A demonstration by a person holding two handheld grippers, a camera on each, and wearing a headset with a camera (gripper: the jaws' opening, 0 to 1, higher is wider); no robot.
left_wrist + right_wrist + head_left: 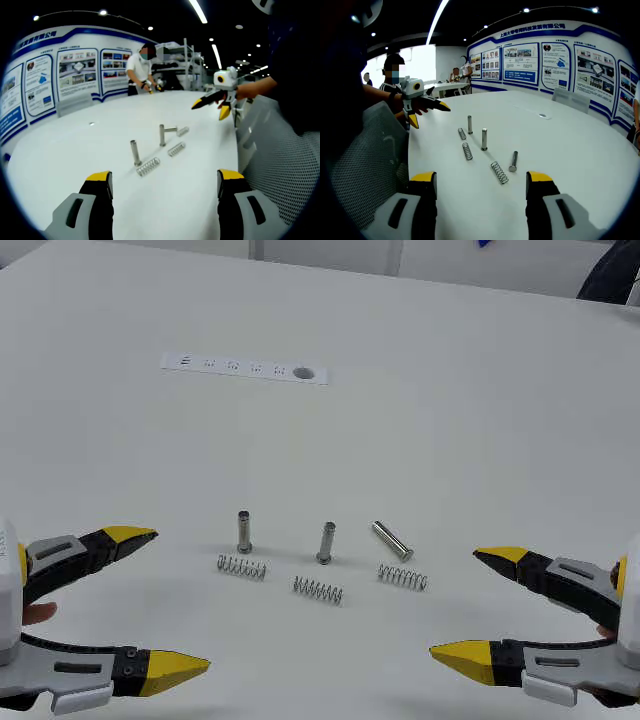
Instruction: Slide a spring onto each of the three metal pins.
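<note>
Left gripper (181,598), right gripper (453,601) jaws wide; springs (317,589) loose beside pins (327,540), rightmost apparently lying.

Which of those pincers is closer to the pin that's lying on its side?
Right. The right gripper sits just right of the lying pin; the left gripper is far off on its other side.

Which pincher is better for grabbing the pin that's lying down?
Right, probably. The lying pin is the rightmost of the three, nearest the open right gripper. The left gripper, also open, would have to reach past both upright pins.
</note>
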